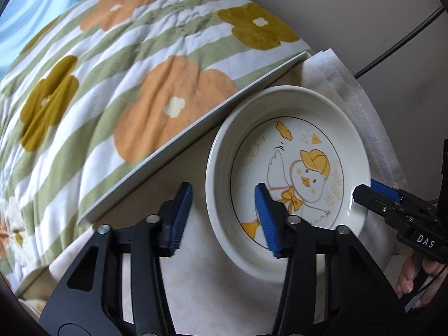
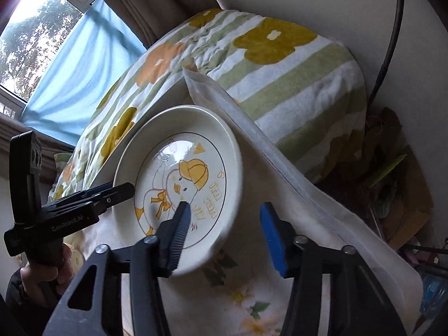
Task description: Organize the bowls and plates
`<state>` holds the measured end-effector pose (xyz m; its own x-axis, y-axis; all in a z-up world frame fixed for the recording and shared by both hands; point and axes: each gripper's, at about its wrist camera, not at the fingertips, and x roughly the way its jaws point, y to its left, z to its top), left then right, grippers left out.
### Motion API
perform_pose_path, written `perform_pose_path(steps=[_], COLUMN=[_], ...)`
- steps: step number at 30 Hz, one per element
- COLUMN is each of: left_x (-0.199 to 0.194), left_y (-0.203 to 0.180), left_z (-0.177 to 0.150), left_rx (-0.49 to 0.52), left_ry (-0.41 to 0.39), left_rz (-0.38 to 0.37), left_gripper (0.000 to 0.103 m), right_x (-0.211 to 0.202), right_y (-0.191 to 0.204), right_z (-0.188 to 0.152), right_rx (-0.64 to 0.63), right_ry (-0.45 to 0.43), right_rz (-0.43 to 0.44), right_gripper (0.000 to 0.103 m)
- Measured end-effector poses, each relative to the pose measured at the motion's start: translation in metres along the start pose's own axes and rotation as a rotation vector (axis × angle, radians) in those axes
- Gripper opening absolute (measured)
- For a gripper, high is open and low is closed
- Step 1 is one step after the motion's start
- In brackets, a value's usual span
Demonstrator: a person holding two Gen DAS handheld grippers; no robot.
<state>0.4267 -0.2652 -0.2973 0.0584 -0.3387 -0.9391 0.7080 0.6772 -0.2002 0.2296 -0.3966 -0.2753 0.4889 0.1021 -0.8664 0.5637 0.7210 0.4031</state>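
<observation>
Plate [image 1: 288,179] on table [image 1: 201,274]: left tool [image 1: 224,218] and right tool [image 2: 226,238] straddle opposite rims, part-open, not gripping; next, close fully.

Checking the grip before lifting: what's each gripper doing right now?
Left gripper: open, astride the plate rim.
Right gripper: open, astride the plate rim.
</observation>
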Motion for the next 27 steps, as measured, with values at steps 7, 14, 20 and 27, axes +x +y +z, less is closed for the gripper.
perform_pose_path(steps=[7, 14, 20, 27], left_x=[0.009, 0.009, -0.001, -0.033], left_y=[-0.001, 0.000, 0.000, -0.006], left_z=[0.005, 0.005, 0.005, -0.005], left_rx=[0.020, 0.013, 0.007, -0.017], left_ry=[0.003, -0.002, -0.014, -0.054], left_rz=[-0.001, 0.002, 0.001, -0.005], left_gripper=[0.021, 0.021, 0.021, 0.021], right_x=[0.012, 0.017, 0.015, -0.009], right_y=[-0.002, -0.001, -0.001, 0.004], right_z=[0.002, 0.004, 0.005, 0.009], right_rx=[0.009, -0.005, -0.014, -0.054], right_ry=[-0.002, 0.011, 0.003, -0.022], right_rz=[-0.001, 0.008, 0.009, 0.031], right_gripper=[0.020, 0.017, 0.017, 0.017])
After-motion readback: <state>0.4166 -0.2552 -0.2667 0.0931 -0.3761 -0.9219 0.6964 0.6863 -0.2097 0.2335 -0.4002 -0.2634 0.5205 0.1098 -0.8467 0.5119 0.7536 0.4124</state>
